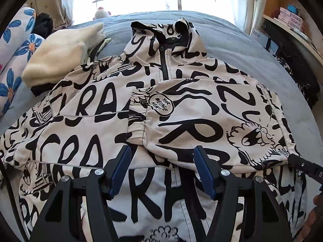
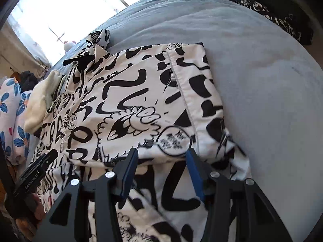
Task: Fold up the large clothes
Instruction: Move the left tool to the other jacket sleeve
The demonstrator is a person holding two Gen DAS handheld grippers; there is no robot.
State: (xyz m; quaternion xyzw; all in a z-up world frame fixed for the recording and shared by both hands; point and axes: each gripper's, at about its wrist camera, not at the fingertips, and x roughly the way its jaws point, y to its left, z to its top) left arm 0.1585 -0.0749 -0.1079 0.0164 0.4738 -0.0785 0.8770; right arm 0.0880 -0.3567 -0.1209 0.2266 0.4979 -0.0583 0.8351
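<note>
A white hooded jacket (image 1: 97, 125) with black graffiti lettering lies front-up on a blue-grey bed (image 1: 232, 40), its hood (image 1: 171, 32) towards the window. One sleeve (image 1: 191, 119) is folded across the chest, cuff near the zip. My left gripper (image 1: 163, 150) hovers open over the jacket's lower front, with nothing between its blue pads. My right gripper (image 2: 161, 152) is open too, above the near edge of the folded sleeve (image 2: 141, 104) on the jacket's right side. Each view shows a black part of the other gripper at its edge.
A cream fleece garment (image 1: 60, 56) lies at the jacket's left shoulder, beside floral pillows (image 1: 14, 50). A dark patterned cloth (image 2: 282, 20) sits at the bed's right edge below wooden shelves (image 1: 290, 20). Bare bed cover (image 2: 262, 90) stretches right of the jacket.
</note>
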